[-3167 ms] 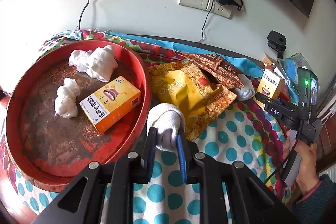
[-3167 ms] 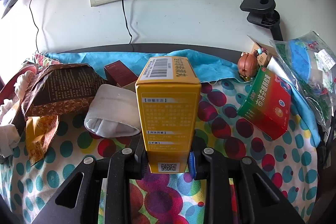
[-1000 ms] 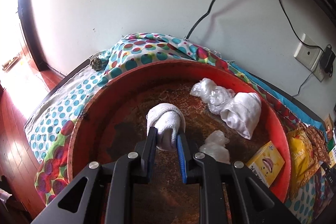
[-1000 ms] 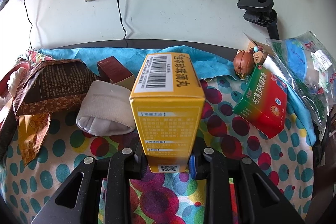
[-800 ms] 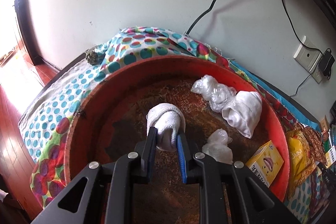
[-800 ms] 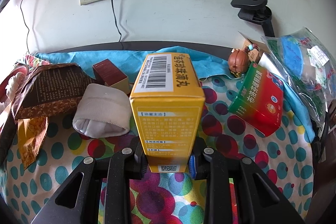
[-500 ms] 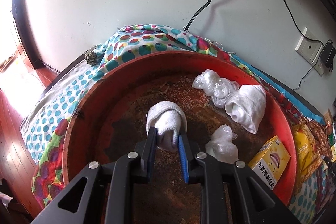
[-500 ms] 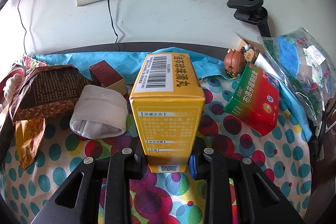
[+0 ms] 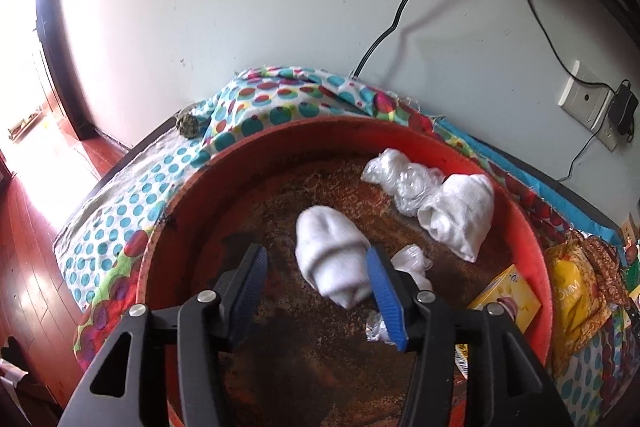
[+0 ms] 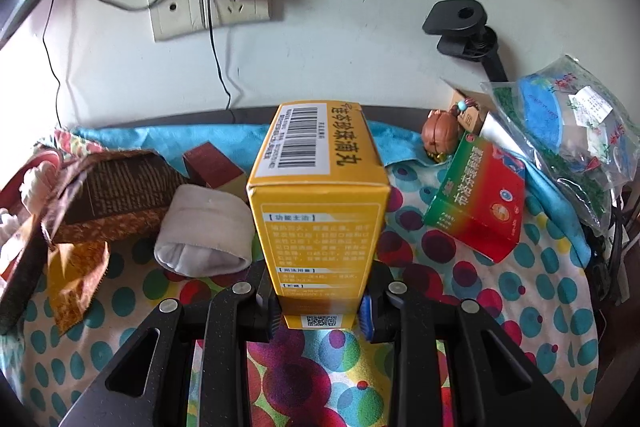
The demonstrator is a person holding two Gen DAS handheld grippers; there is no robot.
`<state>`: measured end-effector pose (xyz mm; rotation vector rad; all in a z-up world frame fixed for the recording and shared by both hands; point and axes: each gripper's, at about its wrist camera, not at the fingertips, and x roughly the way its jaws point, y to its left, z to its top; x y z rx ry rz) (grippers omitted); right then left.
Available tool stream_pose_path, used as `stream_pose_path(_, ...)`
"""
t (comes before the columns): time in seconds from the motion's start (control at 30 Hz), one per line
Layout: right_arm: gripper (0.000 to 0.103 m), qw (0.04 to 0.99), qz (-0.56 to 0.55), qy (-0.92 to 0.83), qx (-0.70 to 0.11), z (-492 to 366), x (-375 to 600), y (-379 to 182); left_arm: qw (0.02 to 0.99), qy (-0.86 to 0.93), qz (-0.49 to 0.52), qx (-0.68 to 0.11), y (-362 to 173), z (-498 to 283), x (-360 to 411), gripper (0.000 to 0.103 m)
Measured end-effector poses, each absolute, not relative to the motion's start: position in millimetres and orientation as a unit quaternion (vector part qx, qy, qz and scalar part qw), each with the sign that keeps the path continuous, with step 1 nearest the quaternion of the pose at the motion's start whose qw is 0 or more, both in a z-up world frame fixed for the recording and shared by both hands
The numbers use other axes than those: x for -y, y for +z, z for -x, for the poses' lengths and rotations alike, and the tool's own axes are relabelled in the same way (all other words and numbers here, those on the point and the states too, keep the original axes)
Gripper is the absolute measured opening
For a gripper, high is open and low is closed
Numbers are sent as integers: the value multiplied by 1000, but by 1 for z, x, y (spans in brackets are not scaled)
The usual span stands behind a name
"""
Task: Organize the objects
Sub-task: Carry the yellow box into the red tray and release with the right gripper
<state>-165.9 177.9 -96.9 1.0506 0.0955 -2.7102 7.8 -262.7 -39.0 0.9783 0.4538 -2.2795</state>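
Left wrist view: the left gripper [image 9: 316, 279] is released, its pads wide apart. The sock [image 9: 332, 259] lies in the red tray [image 9: 180, 195], perhaps touching the pad at 3 o'clock.

Right wrist view: the right gripper [image 10: 320, 301] grasps the yellow box [image 10: 320, 219] above the worktop [image 10: 460, 307].

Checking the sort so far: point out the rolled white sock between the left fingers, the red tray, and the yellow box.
rolled white sock [image 9: 330, 259]: left wrist view, mid-roll.
red tray [image 9: 280, 133]: left wrist view, far rim.
yellow box [image 10: 320, 239]: right wrist view, printed front face.
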Motion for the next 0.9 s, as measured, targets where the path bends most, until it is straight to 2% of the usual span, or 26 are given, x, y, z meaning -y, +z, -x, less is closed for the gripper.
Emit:
stream_pose_path(0.13,27,123,-367,-922,-18,161,-182,-94,305,-867,-365,-148,-35,-6,258,59)
stream_pose_path(0.37,27,194,-342,-920,-10,123,-151,-51,291,-873,-363,-147,-30,-8,257,59)
stream_pose_path(0.6,27,328,-354,-875,-52,70,-42,-34,272,-885,-354,-131,-17,-14,258,60)
stream_pose_path(0.77,27,407,-370,-830,-89,37,43,-39,272,-880,-351,-169,-15,-24,280,60)
stream_pose_path(0.9,27,435,-414,-791,-116,28,104,-59,286,-875,-343,-186,-13,-35,297,60)
